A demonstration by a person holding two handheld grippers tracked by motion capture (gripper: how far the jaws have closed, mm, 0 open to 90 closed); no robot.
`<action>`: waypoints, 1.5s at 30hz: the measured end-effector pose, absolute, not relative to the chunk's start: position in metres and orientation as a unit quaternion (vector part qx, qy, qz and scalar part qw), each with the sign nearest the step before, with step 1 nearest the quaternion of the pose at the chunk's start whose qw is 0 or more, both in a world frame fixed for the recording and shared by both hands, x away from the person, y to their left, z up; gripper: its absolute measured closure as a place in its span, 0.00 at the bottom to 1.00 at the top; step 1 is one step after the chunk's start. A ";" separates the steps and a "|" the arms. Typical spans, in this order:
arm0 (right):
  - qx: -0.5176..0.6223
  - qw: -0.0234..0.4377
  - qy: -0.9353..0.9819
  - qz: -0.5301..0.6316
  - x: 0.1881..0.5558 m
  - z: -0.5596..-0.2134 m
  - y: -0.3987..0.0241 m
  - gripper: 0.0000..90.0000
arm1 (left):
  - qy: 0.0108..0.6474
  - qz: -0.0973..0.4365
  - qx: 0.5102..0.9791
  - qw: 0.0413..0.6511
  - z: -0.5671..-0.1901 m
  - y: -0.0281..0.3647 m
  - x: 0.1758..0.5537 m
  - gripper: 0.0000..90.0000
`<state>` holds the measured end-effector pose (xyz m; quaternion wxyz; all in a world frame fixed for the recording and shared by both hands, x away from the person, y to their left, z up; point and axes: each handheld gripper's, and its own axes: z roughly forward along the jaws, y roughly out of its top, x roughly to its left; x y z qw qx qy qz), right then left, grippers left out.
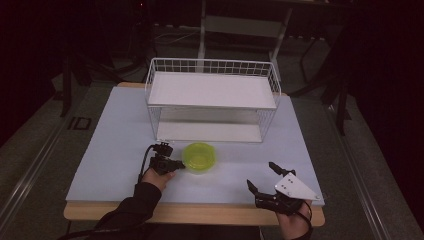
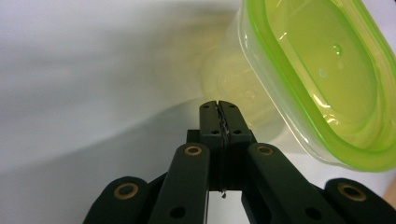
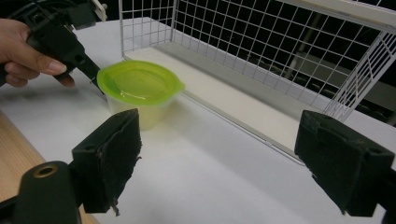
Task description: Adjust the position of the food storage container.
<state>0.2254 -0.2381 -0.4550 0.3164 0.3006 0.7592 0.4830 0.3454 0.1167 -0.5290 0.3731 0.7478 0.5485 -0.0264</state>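
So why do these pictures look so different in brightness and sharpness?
High view: dim, dark surroundings, lit table. Left gripper view: the container is close, softly blurred, with glare spots on its lid. Right gripper view: brighter, the near pads slightly soft.

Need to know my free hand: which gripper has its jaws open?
The right gripper, near the table's front edge: its jaws stand wide apart. The left gripper has its jaws pressed together, empty, beside the tub.

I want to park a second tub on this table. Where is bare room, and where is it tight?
Free: the mat's left side, beside the wire rack, and the stretch between the lidded container and the right gripper. Tight: the gap between container and rack, and around the left gripper at the container's side.
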 end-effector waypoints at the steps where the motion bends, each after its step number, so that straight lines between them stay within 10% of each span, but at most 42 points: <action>1: 0.301 0.316 0.759 0.483 0.226 -0.455 -0.238 0.16 | 0.546 -0.026 0.751 0.371 -0.529 0.115 0.346 1.00; 29: 0.301 0.305 0.766 0.479 0.225 -0.457 -0.239 0.16 | 0.523 -0.043 0.764 0.375 -0.530 0.057 0.367 1.00; 45: 0.304 0.306 0.765 0.478 0.226 -0.456 -0.239 0.16 | 0.514 -0.001 0.762 0.393 -0.499 0.100 0.343 0.92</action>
